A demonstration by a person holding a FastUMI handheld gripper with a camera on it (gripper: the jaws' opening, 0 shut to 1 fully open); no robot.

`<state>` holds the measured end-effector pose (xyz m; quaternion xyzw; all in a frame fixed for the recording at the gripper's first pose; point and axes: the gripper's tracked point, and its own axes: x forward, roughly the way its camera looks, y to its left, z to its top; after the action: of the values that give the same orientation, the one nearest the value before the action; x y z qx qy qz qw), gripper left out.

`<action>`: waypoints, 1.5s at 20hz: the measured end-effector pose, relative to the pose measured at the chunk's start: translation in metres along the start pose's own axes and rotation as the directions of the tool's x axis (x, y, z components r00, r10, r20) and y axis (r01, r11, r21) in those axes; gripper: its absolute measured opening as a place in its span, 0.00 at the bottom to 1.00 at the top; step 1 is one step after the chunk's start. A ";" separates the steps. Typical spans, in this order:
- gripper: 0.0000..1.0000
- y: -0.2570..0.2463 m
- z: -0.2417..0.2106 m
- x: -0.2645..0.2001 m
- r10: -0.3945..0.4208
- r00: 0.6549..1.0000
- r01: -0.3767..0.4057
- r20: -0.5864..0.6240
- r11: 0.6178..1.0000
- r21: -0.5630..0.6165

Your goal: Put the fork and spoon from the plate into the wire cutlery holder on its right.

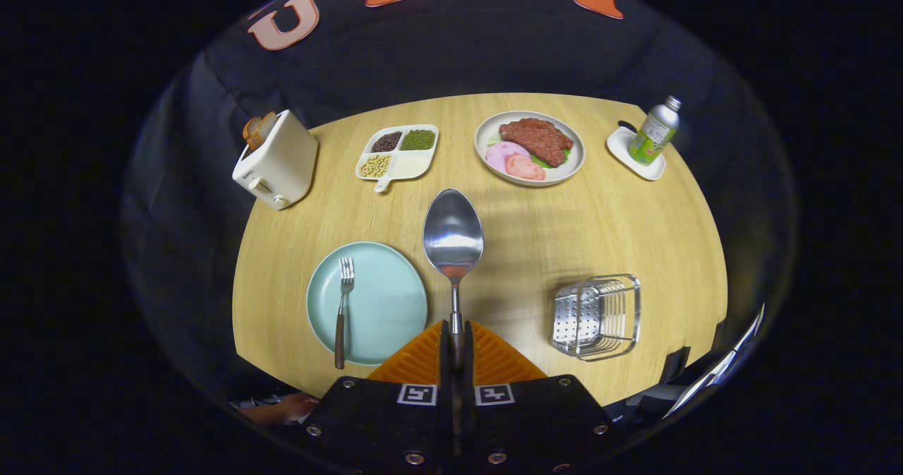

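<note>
**Spoon lifted, fork waiting**

The tool is closed tight on the spoon handle, bowl pointing ahead above the surface. The fork lies on the plate; the wire cutlery holder sits right. The thin handle could pivot or slip during the swing, missing the holder.

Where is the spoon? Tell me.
In the gripper view, the spoon is clamped in the tool, raised above the table between the blue plate and the wire holder.
</note>
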<state>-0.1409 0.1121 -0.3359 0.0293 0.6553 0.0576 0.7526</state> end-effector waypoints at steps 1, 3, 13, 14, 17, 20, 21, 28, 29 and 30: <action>0.05 -0.016 -0.002 -0.005 -0.021 1.000 0.021 0.003 1.000 0.013; 0.05 -0.045 -0.011 -0.012 -0.060 0.998 0.060 -0.008 0.997 0.039; 0.06 -0.128 -0.062 -0.004 -0.144 0.982 0.154 -0.124 0.985 0.077; 0.06 -0.128 -0.065 -0.002 -0.140 0.981 0.150 -0.135 0.986 0.067; 0.07 -0.134 -0.062 0.000 -0.154 0.980 0.163 -0.128 0.985 0.061; 0.09 -0.139 -0.046 -0.002 -0.154 0.985 0.160 -0.073 0.983 0.089; 0.10 -0.138 -0.038 -0.003 -0.150 0.988 0.154 -0.046 0.983 0.096; 0.33 -0.104 0.053 -0.048 -0.050 0.944 0.027 0.326 0.997 0.075; 0.39 -0.092 0.067 -0.062 -0.011 0.918 -0.013 0.396 0.998 0.057; 0.50 -0.079 0.084 -0.078 0.022 0.881 -0.045 0.472 0.998 0.038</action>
<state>-0.0645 0.0270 -0.2570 0.0718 0.4533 0.0463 0.8872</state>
